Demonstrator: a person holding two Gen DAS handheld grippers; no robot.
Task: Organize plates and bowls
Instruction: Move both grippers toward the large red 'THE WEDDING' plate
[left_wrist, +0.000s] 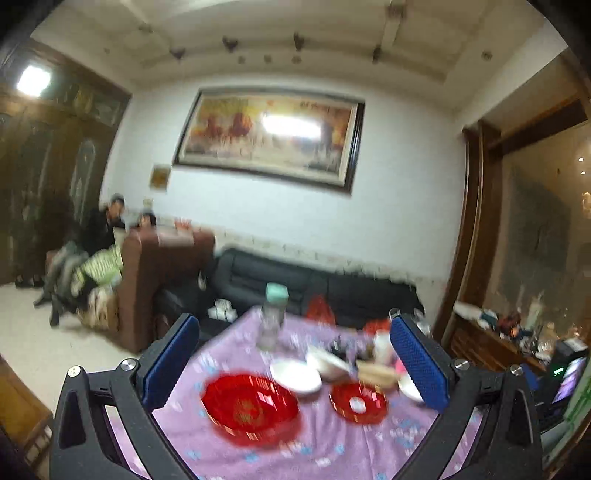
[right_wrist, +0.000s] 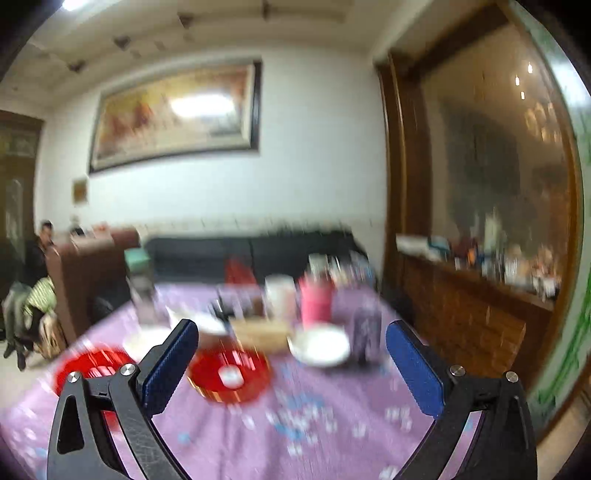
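My left gripper (left_wrist: 295, 363) and right gripper (right_wrist: 291, 365), both agape, empty: approach red plate (left_wrist: 250, 406) at 12 o'clock, rim-first.

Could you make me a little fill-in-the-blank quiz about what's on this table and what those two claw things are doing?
1. The two big plates on the table are coloured ____.
2. The tablecloth is ____ with a small pattern.
3. Both the left gripper and the right gripper have their fingers ____, holding nothing.
4. The pads on the fingers are coloured ____.

Missing words: red; purple; open; blue
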